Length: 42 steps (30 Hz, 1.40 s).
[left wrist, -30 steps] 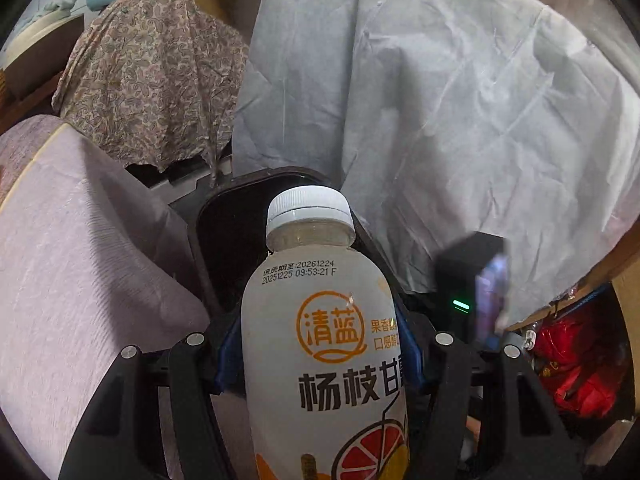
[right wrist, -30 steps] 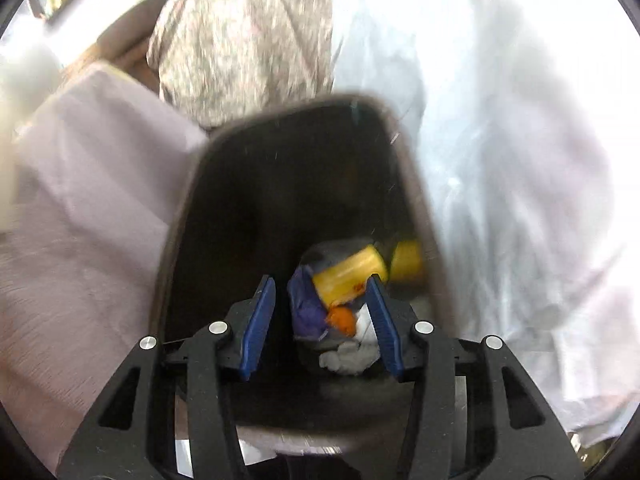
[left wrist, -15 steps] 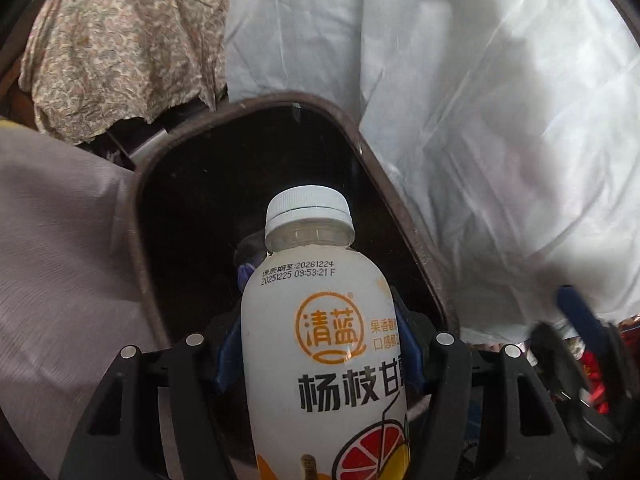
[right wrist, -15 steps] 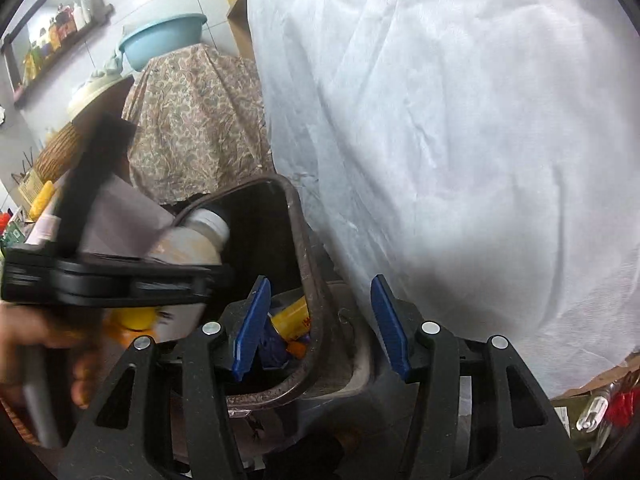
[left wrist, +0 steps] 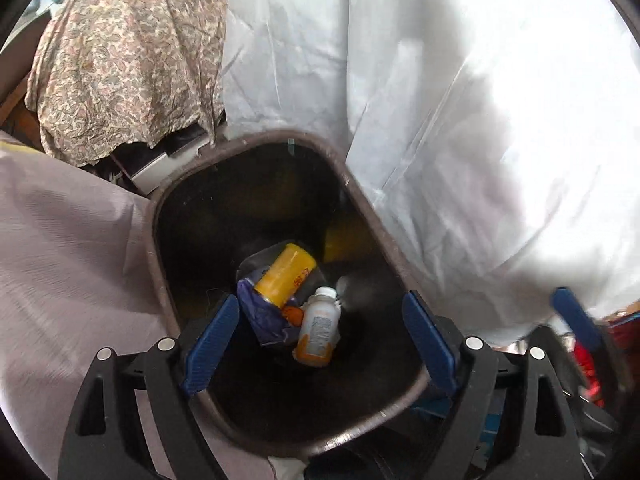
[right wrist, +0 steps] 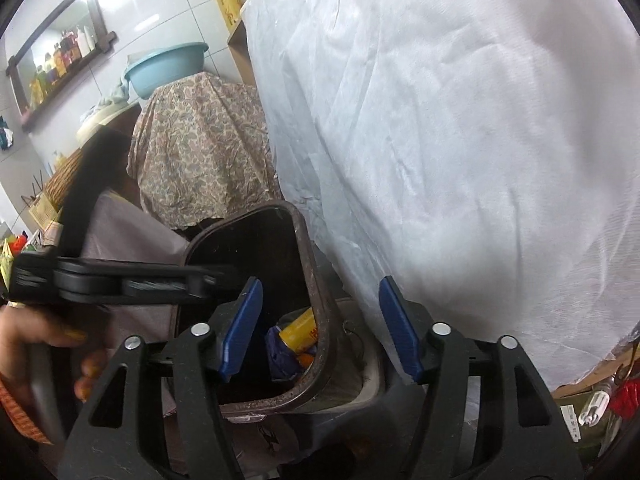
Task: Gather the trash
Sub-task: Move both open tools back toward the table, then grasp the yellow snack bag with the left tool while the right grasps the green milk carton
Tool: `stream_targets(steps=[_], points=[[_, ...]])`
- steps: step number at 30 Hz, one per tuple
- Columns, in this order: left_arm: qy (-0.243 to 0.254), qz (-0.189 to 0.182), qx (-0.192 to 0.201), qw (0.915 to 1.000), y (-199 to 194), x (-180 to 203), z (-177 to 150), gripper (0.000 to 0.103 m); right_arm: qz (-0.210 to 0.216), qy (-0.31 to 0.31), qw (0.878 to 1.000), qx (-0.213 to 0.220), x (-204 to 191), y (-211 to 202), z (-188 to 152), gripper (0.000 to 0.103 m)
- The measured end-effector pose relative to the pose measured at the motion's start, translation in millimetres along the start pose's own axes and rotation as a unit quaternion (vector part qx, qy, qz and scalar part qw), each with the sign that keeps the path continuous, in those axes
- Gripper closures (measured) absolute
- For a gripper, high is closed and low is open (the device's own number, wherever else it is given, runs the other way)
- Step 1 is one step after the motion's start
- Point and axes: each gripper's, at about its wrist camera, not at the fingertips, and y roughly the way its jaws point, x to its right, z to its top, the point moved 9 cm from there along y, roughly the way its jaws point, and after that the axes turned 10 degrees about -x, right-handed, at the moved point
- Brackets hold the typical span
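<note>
A dark brown bin (left wrist: 160, 240) stands below my left gripper (left wrist: 320, 340), whose jaws are opening wide with nothing between them. At the bin's bottom lies the white juice bottle (left wrist: 318, 330) with an orange base, beside a yellow can (left wrist: 286, 276) and a purple wrapper (left wrist: 260, 316). In the right wrist view my right gripper (right wrist: 320, 328) hangs over the bin's near right rim (right wrist: 316, 304), jaws opening and empty. The yellow can (right wrist: 300, 330) shows inside. My left gripper's body (right wrist: 120, 278) reaches in from the left, held by a hand (right wrist: 24, 340).
A white sheet (left wrist: 460, 120) drapes the furniture right of the bin, a mauve cloth (left wrist: 60, 260) covers the left, a floral cloth (left wrist: 128, 56) sits behind. A blue basin (right wrist: 166, 66) and a wall shelf (right wrist: 60, 52) stand beyond. Red clutter (right wrist: 624, 396) lies at lower right.
My left gripper opened and the juice bottle fell from it into the bin. The right gripper rose, pulled back out of the bin toward its right rim, and its jaws widened.
</note>
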Motion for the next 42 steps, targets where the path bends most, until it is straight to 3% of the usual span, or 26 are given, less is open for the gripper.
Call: stream_targets(steps=[5,12,17,22,28,34,37,42], points=[[0.014,-0.034,0.046,0.9983,-58.0,-10.0,-19.0,0.014,0.027,-0.009,1.0,-0.002,-17.2,-6.3,-0.7,0.041],[0.027,-0.029,0.117,0.9923,-123.8,-64.2,-70.5,0.01,0.099,-0.067,0.993,-0.014,-87.9,-14.1,-5.4,0.036],[-0.022,-0.025,0.168,0.9852,-165.2,-137.7,-117.5,0.009,0.146,-0.122,0.981,-0.025,-154.2,-24.4,-13.4,0.035],[-0.068,0.018,0.202,0.9768,-191.3,-211.6,-161.0,0.008,0.188,-0.167,0.967,-0.039,-214.7,-34.8,-25.1,0.034],[-0.138,0.044,0.229,0.9625,-214.2,-301.9,-201.5,0.009,0.204,-0.228,0.95,-0.054,-279.0,-42.2,-47.4,0.034],[-0.18,0.039,0.254,0.9495,-229.5,-383.3,-210.6,0.018,0.208,-0.272,0.937,-0.063,-320.9,-51.7,-66.2,0.034],[-0.175,0.014,0.258,0.9501,-230.4,-404.5,-203.8,0.026,0.207,-0.287,0.933,-0.066,-332.9,-54.2,-70.9,0.034],[-0.131,-0.028,0.257,0.9572,-221.8,-406.3,-189.1,0.028,0.199,-0.302,0.93,-0.069,-347.2,-53.1,-71.3,0.034]])
